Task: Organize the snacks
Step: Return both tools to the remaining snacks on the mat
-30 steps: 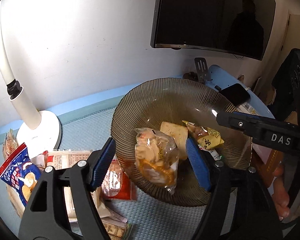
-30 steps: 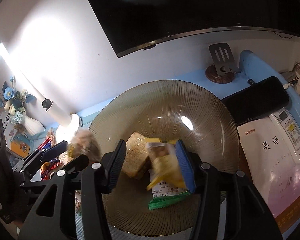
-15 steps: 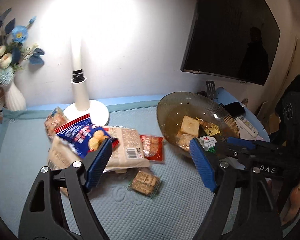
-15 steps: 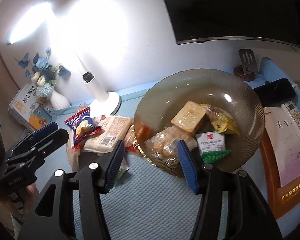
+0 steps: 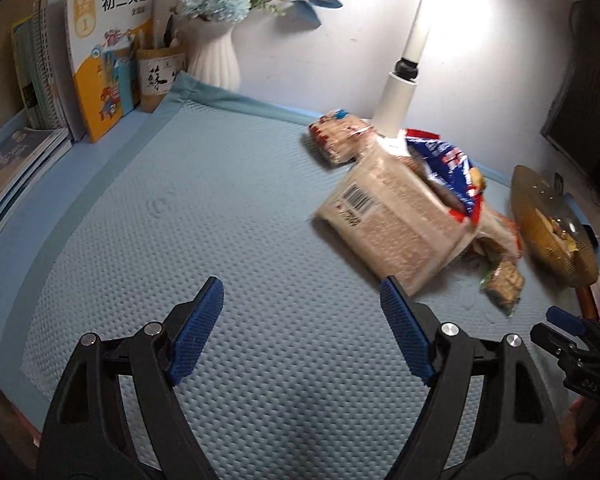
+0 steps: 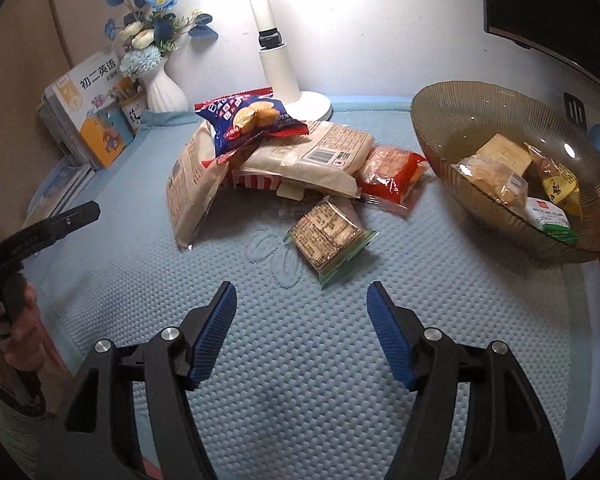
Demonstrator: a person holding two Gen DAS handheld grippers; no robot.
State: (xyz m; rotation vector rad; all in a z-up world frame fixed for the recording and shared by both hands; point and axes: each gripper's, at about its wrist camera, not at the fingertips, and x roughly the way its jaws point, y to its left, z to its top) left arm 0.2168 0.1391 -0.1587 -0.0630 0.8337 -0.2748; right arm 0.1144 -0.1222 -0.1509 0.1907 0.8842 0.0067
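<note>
Snacks lie in a loose pile at centre of the right wrist view, on the blue mat: a blue bag sits on top of a long beige pack, a second beige pack leans at the pile's left, a red pack lies at its right, and a small clear cracker pack lies apart, just in front of the pile. Bowl, at the right of that view, holds several wrapped snacks. Behind the pile stand a white lamp, a vase of flowers and upright books at upper left. Right gripper hangs over bare mat below the cracker pack; its jaws have just been opening and stand apart with nothing between them. Left gripper is likewise spread and empty over bare mat, the pile at its upper right, blurred. Nothing blocks either gripper's path to the pile.
</note>
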